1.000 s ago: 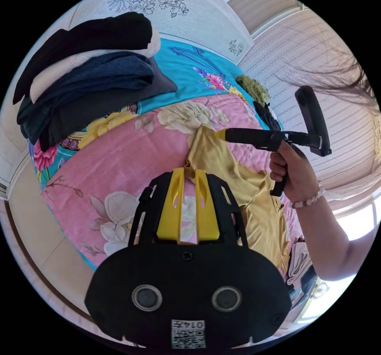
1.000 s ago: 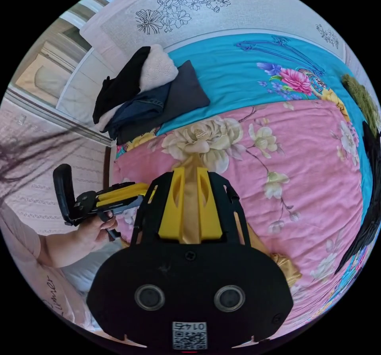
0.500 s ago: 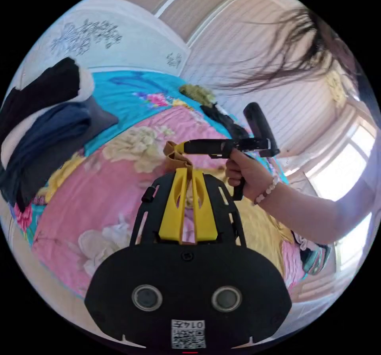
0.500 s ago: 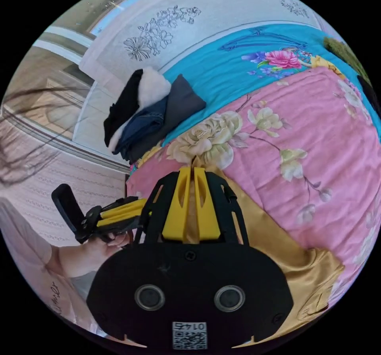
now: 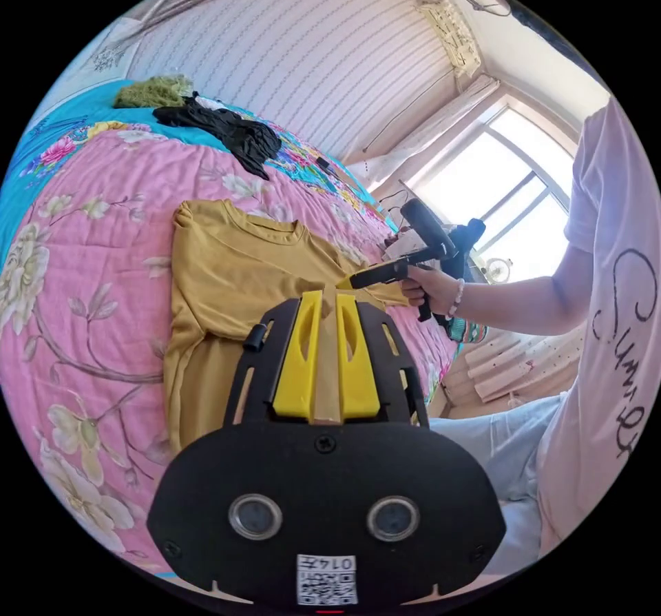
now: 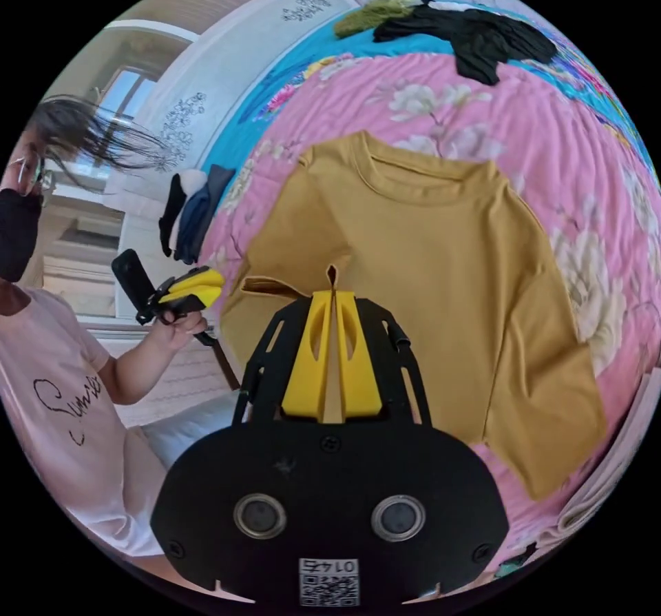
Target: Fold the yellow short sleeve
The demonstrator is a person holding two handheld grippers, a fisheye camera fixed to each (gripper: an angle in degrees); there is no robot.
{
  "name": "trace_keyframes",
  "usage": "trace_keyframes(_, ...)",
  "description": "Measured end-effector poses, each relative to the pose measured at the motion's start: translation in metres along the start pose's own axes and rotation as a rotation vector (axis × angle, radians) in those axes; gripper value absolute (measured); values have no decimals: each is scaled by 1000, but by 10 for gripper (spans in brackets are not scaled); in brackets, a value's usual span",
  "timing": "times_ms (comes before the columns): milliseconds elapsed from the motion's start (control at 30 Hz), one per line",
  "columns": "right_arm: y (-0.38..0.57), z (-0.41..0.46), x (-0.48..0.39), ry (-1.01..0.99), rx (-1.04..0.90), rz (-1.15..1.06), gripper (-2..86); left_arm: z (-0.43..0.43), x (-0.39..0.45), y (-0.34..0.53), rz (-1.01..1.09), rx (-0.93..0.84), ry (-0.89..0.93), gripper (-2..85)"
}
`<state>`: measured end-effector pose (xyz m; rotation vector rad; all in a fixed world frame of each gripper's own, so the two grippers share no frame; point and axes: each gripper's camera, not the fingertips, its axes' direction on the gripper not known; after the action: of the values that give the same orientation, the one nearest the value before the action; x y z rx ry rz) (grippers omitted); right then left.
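The yellow shirt [image 6: 427, 285] is lying spread, neckline away from the person, on the pink floral quilt [image 5: 82, 244] of a bed. In the right gripper view the whole shirt is showing, with one sleeve lying flat toward the frame's right edge. The left gripper view is showing a window [image 5: 496, 189] and striped wallpaper [image 5: 310, 58] beyond the bed. The right gripper view is showing a stack of folded clothes [image 6: 193, 213] by the headboard [image 6: 227, 65]. A black garment [image 6: 482, 34] and a green one [image 5: 151, 89] are lying at the quilt's far edge.

The right gripper [image 6: 332, 285] is pinching a raised fold of shirt fabric, its jaws pressed together on the cloth. The left gripper [image 5: 326, 302] is sitting over the shirt's near hem with cloth between its jaws; whether they are gripping it cannot be told. In the left gripper view, the right gripper's [image 5: 348, 283] tips are touching the shirt. The near hem is being hidden by both gripper bodies.
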<state>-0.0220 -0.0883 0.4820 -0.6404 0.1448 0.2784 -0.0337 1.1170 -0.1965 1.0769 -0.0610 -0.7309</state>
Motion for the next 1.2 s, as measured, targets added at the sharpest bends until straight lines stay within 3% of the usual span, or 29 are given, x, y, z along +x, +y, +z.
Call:
trace_keyframes(133, 29, -6, 30, 36, -26, 125, 28, 3, 3, 1, -6, -47, -181, 45)
trace_keyframes(267, 3, -15, 7, 31, 77, -18, 46, 14, -15, -1, -98, -66, -453, 54)
trace_keyframes(433, -87, 20, -43, -47, 138, -244, 69, 61, -31, -2, -164, -146, -493, 59)
trace_keyframes(600, -136, 78, -45, 78, -59, -218, 24, 89, -31, -3, -194, -141, -502, 3)
trace_keyframes(733, -137, 51, -53, 67, 38, -273, 8, 99, -22, -8, -186, -97, -574, -6)
trace_keyframes(833, -138, 67, -47, 122, -41, -289, 9, 117, -34, -6, -245, -119, -552, 2)
trace_keyframes(967, -124, 58, -35, 107, -51, -283, 38, 121, -36, -11, -281, -125, -537, 50)
trace_keyframes(1067, -91, 7, -19, 117, 64, -258, 77, 113, -28, -15, -269, -132, -562, 58)
trace_keyframes(1200, 17, -78, 31, -16, 272, -127, 76, 115, -7, -28, -201, -163, -502, 53)
